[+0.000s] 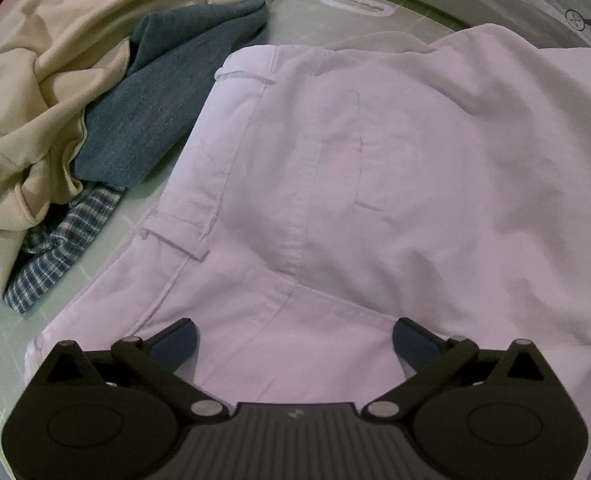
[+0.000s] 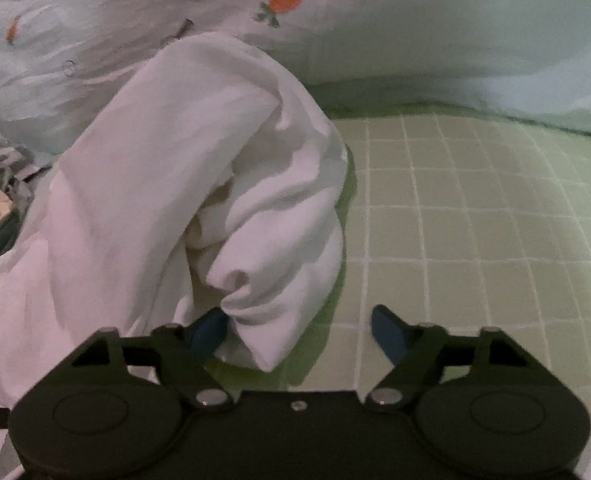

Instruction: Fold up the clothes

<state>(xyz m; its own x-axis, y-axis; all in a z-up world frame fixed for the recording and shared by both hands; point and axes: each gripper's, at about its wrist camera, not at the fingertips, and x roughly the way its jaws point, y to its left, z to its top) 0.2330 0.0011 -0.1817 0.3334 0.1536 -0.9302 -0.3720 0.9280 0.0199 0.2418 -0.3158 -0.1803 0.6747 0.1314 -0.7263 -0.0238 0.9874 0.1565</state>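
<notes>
On the green grid mat (image 2: 475, 208) I see white shorts (image 1: 355, 184) spread flat, their far end cut off at 3 o'clock, a half-buried clothes pile (image 1: 75, 120) at 10 o'clock, my left gripper (image 1: 295, 344) wide open above the shorts, my right gripper (image 2: 299, 332) open around a bunched fold.

The left gripper (image 1: 295, 344) was a matte black body with a ribbed grey centre plate bearing a small pale logo. Two rounded housings with shallow oval recesses flanked it, and black linkage arms, pinned by silver round-headed screws, ran out to dark blue fingertips (image 1: 177, 342). The right gripper (image 2: 299, 334) had the same build: black shell, twin oval-recessed housings, silver pivot screws, one small screw at the centre, triangular cut-outs in the outer links, and blue fingertips (image 2: 387, 334).
</notes>
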